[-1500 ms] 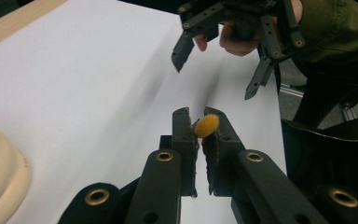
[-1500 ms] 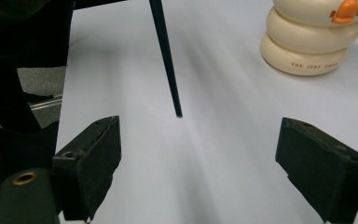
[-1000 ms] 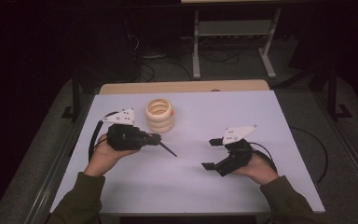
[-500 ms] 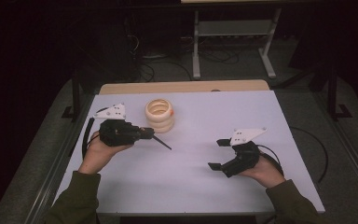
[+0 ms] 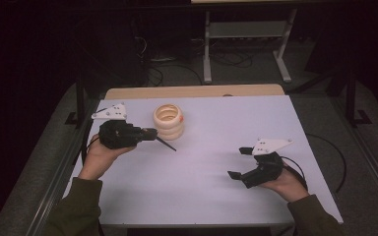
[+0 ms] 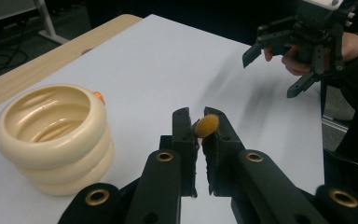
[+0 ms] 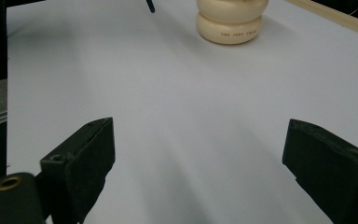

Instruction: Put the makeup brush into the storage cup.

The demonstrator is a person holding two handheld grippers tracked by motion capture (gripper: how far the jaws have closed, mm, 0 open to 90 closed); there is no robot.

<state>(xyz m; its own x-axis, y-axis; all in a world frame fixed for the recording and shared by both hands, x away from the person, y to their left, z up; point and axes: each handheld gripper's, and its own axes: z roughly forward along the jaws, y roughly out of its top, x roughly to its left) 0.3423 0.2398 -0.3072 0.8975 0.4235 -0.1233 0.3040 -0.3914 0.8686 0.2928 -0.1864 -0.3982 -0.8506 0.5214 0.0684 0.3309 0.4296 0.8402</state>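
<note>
Dim, dark surroundings are framing a pale lilac-white desk point(image 5: 202, 187) with a light wooden strip along its far edge, seen from above the person's side. Two forearms in olive sleeves are coming in from the near edge.

Nearest, on the right, the right hand point(image 5: 288, 184) is cupping the right gripper point(image 5: 239, 162) from beneath, low over the desk and aiming toward the left. Its two black jaws are standing wide apart with bare desk between them, as the right gripper view is showing.

Farther in, on the left, the left hand point(image 5: 101, 155) is holding the left gripper point(image 5: 152, 133) level, aiming to the right, a pale three-cornered plate on top. Its jaws are pressing together on a thin dark stick point(image 5: 166, 144), which is jutting past the jaw tips with its long axis slanting down and to the right, its free tip hanging just above the desk. In the left gripper view a fuzzy orange-brown oval tip point(image 6: 207, 126), soft in texture, is sitting pinched at the jaw tips.

Just beyond the left gripper, a cream holder point(image 5: 169, 121) is standing upright near the far edge: smooth and glossy, shaped like three stacked rings, open at the top, with a small orange spot on its rim.
</note>
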